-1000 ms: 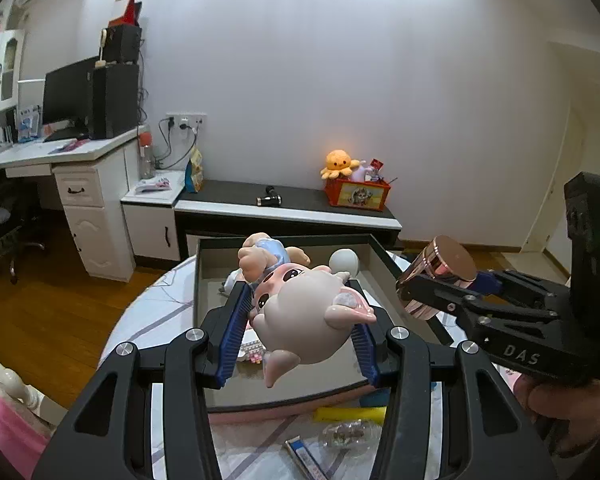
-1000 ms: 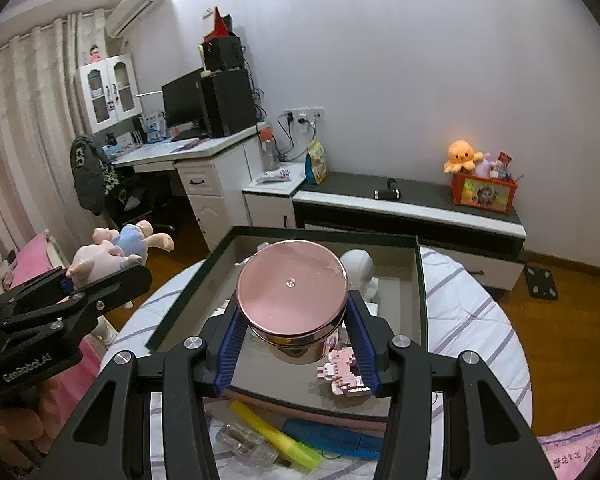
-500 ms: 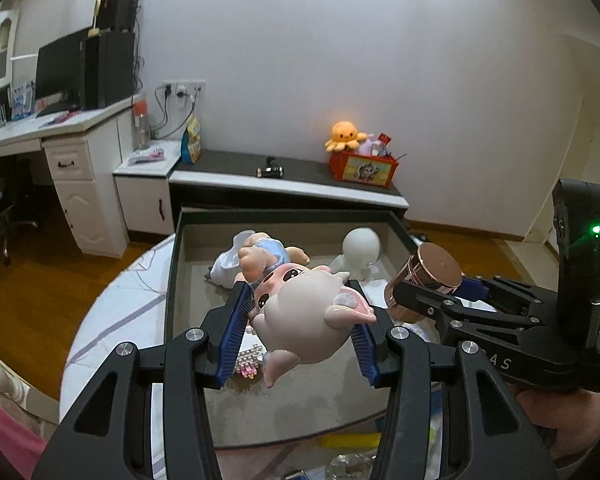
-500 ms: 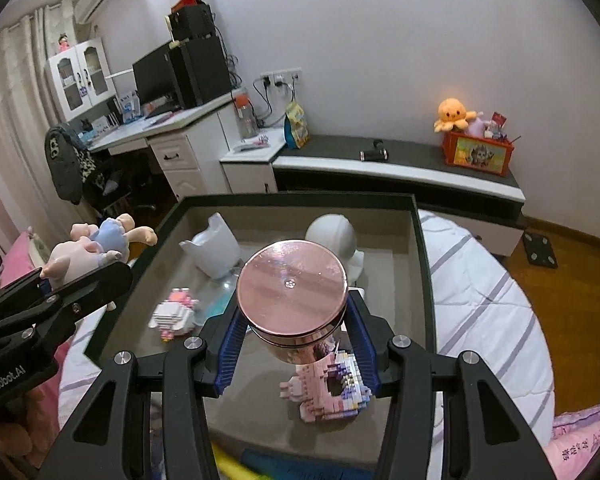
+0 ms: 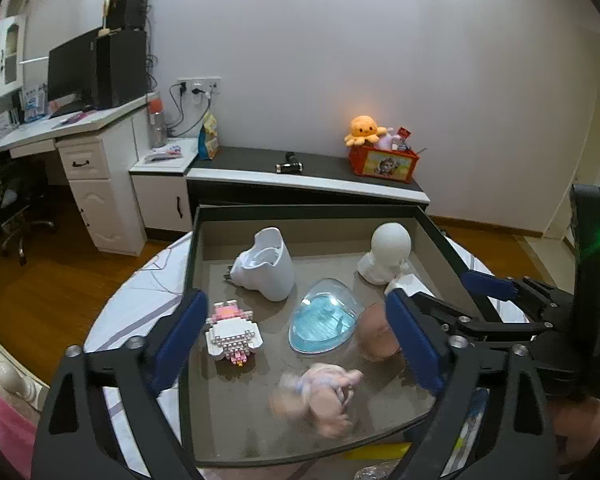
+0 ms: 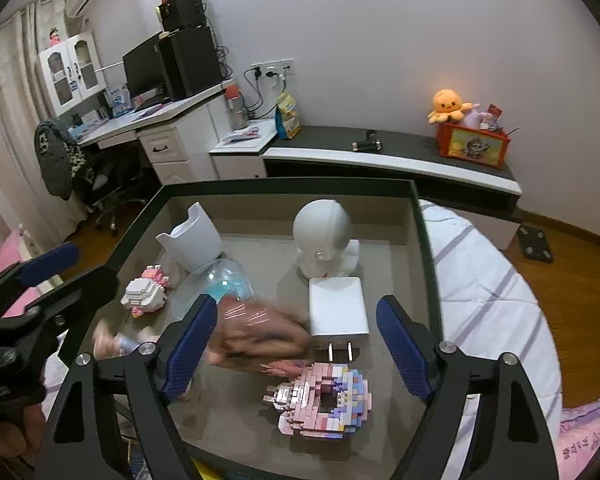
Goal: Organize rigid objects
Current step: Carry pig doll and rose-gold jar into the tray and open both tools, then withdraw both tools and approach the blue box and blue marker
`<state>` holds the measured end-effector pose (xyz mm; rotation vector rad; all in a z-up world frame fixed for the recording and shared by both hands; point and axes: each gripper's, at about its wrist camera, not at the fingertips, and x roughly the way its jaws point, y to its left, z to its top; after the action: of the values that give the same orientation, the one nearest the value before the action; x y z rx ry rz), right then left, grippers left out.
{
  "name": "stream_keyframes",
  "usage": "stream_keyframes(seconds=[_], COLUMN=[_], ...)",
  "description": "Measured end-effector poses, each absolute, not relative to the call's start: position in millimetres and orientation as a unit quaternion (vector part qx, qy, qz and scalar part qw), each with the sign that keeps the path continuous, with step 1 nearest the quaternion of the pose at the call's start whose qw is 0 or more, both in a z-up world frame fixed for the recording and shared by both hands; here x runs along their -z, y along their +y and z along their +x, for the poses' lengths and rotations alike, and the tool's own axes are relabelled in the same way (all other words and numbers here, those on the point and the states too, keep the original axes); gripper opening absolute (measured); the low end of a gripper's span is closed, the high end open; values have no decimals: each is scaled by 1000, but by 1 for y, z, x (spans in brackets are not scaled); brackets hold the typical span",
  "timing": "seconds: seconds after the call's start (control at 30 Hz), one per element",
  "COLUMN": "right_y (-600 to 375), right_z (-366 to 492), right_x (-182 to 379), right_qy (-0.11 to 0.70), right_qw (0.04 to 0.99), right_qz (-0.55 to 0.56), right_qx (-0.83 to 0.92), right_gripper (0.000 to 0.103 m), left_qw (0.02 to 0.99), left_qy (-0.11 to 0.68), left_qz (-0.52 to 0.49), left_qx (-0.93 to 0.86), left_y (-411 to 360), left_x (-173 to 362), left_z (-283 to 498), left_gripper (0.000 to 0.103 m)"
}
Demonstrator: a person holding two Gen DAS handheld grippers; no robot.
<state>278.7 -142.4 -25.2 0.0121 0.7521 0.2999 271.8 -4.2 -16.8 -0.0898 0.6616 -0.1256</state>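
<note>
A dark-rimmed box with a grey floor sits on the table. My left gripper hangs over it, jaws opening and wide apart. The pink pig doll lies blurred on the box floor below, free of the pads. My right gripper is opening too, and the rose-gold tin shows as a blur under it, touching no pad. In the left wrist view the tin lies beside a blue dome. Each gripper appears at the edge of the other's view: right gripper, left gripper.
Also in the box are a white cup, a white round-headed figure, a white charger, a pink brick doughnut and a small pink brick figure. A striped cloth covers the round table.
Both grippers sank toward the box and then opened wide. The pig doll left the left jaws and the rose-gold tin left the right jaws; both now lie blurred in the box.
</note>
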Motion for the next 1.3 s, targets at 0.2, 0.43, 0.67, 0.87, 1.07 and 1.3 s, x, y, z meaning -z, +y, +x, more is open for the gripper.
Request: stream_keyframes(seconds=[0.2, 0.43, 0.67, 0.87, 1.07, 1.3], right_y=[-155, -164, -170, -172, -174, -183], right_z=[264, 242, 221, 193, 165, 130], right_x=[15, 4, -6, -26, -40, -39], right_qy=[354, 339, 325, 299, 279, 276], right_qw=[929, 934, 939, 948, 954, 955], right_qz=[21, 39, 45, 46, 45, 49], right_qx=[-109, -100, -100, -103, -104, -102], right_gripper=[103, 103, 103, 103, 103, 103], left_qw=[948, 952, 954, 957, 960, 959], left_qy=[310, 297, 289, 278, 268, 270], left_qz=[-49, -63, -70, -77, -76, -78], left_qx=[53, 47, 42, 39, 38, 40], left_y=[4, 15, 21, 25, 28, 29], left_x=[6, -5, -10, -19, -27, -23], left_z=[255, 232, 209, 184, 160, 133], left_gripper=[103, 103, 103, 103, 103, 103])
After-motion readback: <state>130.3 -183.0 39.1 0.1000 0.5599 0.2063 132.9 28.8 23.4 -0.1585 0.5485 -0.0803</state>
